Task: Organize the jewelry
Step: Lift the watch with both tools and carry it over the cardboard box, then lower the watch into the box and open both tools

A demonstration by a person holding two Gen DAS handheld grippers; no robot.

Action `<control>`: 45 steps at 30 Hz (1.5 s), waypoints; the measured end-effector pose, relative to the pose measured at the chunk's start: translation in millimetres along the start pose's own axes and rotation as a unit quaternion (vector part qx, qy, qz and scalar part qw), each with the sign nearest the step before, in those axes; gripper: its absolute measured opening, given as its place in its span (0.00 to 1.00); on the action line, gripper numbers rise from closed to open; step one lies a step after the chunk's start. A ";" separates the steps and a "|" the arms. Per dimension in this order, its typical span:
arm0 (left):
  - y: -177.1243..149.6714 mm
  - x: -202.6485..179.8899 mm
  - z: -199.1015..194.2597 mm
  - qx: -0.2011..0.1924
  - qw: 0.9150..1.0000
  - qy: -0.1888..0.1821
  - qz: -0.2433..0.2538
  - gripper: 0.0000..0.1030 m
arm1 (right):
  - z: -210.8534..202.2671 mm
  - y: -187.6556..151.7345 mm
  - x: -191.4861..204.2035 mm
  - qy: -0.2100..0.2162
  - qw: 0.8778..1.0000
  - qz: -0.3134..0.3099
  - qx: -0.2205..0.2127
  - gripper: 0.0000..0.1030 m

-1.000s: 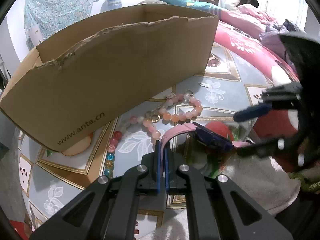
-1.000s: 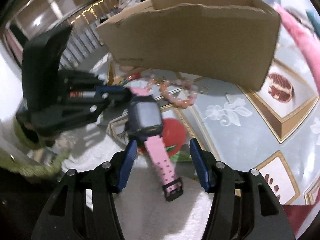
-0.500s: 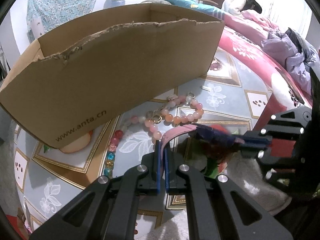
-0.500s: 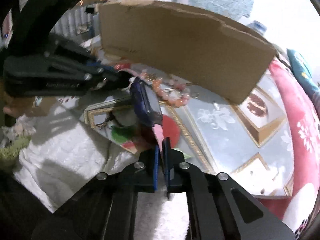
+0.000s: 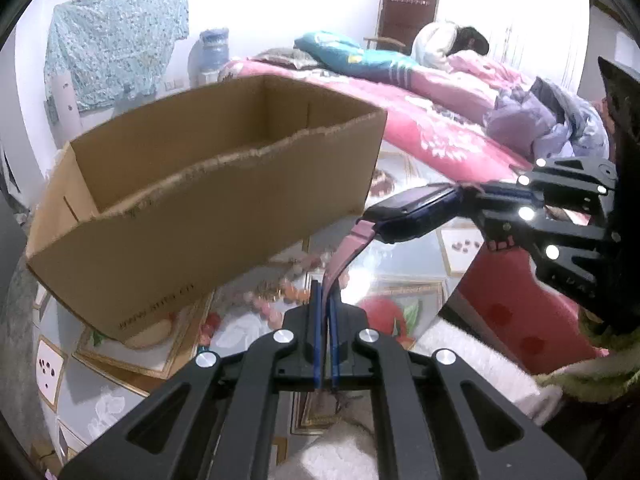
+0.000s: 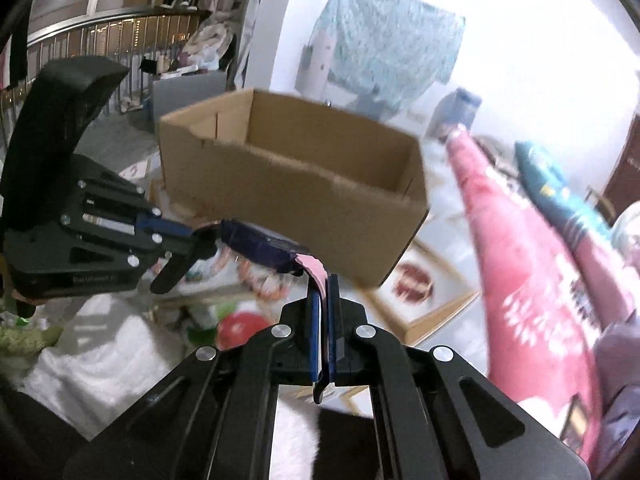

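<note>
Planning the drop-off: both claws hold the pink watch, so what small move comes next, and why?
Probably carry the watch up and over the cardboard box's near wall. The left claw and right claw each pinch a strap end, the watch hangs in front of that wall, and the box stands open.

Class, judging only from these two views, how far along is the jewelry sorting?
Done: nothing shows inside the brown cardboard box. In hand: both hand-held grippers, left and right, grip the pink-strapped watch, lifted. Left: watch and the bead bracelets on the tabletop.
</note>
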State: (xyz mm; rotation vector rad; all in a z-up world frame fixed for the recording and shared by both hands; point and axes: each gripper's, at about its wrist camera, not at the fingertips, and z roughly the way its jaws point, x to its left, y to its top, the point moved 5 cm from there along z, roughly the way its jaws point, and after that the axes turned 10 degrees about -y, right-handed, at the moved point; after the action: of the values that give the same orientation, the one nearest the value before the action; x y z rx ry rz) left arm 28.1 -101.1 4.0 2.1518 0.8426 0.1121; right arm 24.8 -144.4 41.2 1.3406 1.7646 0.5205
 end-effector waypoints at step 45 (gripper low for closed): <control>152.6 236.5 85.7 0.194 0.964 0.127 -0.131 0.51 | 313.1 159.1 -1.7 0.143 0.948 -0.066 0.277 0.22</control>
State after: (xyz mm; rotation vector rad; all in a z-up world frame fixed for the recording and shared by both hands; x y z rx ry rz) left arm 321.8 -83.8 9.8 2.3929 1.3858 0.0942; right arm 371.2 -140.4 -16.4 1.5594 2.3403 0.1444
